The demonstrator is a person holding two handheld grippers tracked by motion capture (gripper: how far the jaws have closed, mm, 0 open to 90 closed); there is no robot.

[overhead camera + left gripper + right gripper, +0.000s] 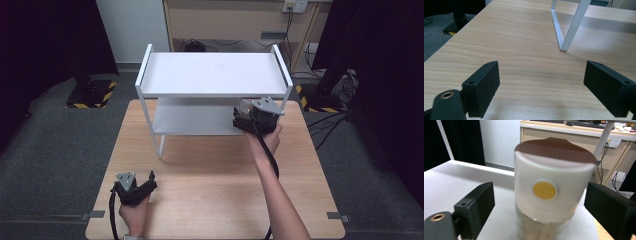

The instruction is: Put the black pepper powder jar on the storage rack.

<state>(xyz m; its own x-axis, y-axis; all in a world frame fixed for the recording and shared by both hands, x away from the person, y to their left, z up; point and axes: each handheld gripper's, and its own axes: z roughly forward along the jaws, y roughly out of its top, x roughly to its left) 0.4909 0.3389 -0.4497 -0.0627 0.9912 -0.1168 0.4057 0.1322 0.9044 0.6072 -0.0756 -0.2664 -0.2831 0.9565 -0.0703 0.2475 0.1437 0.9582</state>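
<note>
High view: white two-tier shelf [212, 75] stands at the far half of the wooden table [210, 190], so its lower tier is reachable from the person's side. Right gripper [248, 120] is pushed in at the right end of that lower tier, presumably the spot picked for the jar since it sits closest to that hand; the jar itself is hidden behind the gripper body from this angle. Left gripper [150, 181] rests low over the table's near-left part, well away from the shelf, looks parked and out of the way. Left gripper view: jaws spread wide with nothing between them, just bare tabletop ahead and one white shelf leg [564, 37] further off, so this hand has no part in the job right now. Right gripper view: jar [551, 192] with white lid, brown top and a yellow dot stands upright on the white shelf surface, dead centre between the two jaws. Jaws are apart, a visible gap on each side, pads not pressing on the lid, so I read it as let go and standing on its own. Glass lower part shows light brownish contents. Jar sits near the shelf's right edge, so backing straight out without brushing it is the safe call.
</note>
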